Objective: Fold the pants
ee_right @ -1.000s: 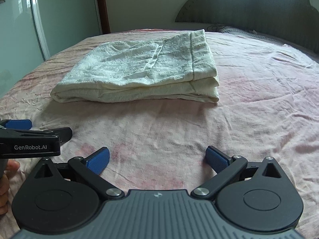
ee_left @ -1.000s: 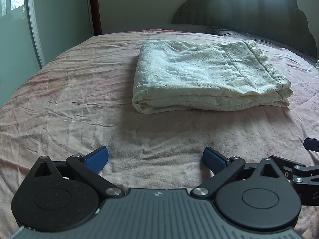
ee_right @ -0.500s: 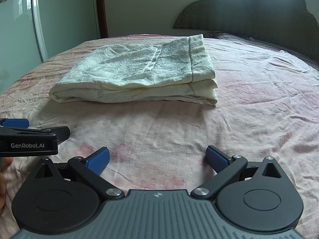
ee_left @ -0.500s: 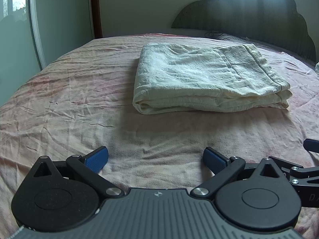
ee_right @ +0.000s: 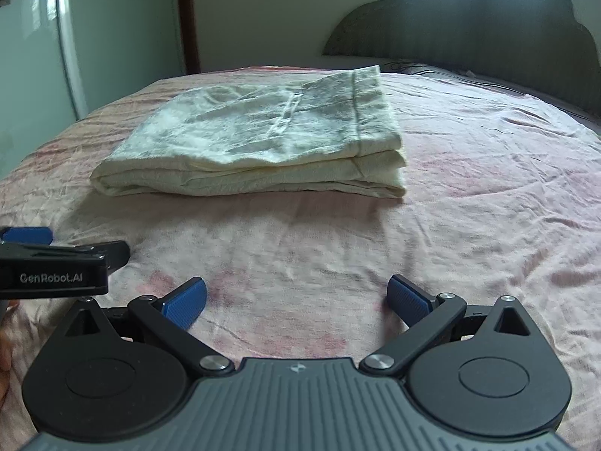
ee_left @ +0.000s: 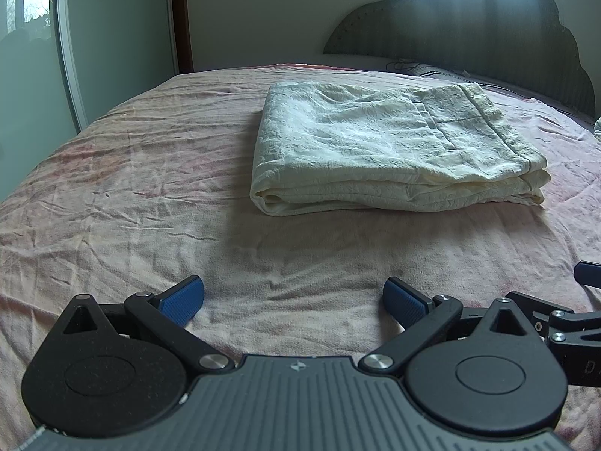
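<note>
My left gripper (ee_left: 293, 297) is hanging released over the wrinkled pink bedsheet (ee_left: 131, 195), ribbed blue pads (ee_left: 182, 298) spread wide. My right gripper (ee_right: 296, 298) is gaping likewise. Only the right view is catching white "GenRobot.AI" lettering on the left gripper's black body. Farther off, the cream crinkled folded pants (ee_left: 390, 158) are lying in a layered rectangle mid-bed, well apart from both. Beyond, a scalloped dark padded headboard (ee_left: 484, 34).

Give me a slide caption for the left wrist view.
Open left tool facing folded cream pants on a pink bedsheet.
</note>
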Demonstrator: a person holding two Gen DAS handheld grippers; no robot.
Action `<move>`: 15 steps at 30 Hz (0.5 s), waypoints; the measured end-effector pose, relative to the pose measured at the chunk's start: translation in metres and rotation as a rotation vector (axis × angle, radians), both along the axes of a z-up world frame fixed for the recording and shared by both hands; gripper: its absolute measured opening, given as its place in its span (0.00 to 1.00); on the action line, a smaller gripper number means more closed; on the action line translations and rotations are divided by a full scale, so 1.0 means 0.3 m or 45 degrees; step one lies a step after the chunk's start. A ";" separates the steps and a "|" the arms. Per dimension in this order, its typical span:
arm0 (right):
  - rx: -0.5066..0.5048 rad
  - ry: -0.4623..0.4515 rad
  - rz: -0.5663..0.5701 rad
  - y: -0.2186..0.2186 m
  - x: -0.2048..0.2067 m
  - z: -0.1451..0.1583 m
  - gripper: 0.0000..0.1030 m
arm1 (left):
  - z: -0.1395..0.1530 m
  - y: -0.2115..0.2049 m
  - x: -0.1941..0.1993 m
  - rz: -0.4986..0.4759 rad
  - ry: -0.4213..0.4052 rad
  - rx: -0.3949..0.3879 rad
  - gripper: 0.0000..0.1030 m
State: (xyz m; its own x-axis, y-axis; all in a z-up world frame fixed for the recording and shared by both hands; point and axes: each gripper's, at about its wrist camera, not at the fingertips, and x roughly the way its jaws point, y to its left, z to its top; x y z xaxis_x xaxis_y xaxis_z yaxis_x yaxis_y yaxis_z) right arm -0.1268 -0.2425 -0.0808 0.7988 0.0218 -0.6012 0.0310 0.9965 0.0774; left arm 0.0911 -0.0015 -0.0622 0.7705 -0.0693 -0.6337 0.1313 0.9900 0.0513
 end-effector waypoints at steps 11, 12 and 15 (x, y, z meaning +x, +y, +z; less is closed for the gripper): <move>-0.028 0.010 -0.003 0.010 0.005 -0.001 1.00 | -0.001 0.000 0.000 0.000 -0.001 0.000 1.00; -0.027 0.009 -0.003 0.010 0.005 -0.001 1.00 | -0.001 0.000 0.000 0.000 -0.001 0.000 1.00; -0.026 0.009 -0.004 0.011 0.004 -0.001 1.00 | -0.001 0.000 -0.001 0.000 -0.001 0.000 1.00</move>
State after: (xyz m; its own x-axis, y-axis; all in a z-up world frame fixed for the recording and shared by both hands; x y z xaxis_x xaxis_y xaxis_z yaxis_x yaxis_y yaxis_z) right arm -0.1255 -0.2392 -0.0812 0.7946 0.0071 -0.6071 0.0344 0.9978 0.0566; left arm 0.0909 -0.0014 -0.0624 0.7711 -0.0691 -0.6329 0.1312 0.9900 0.0518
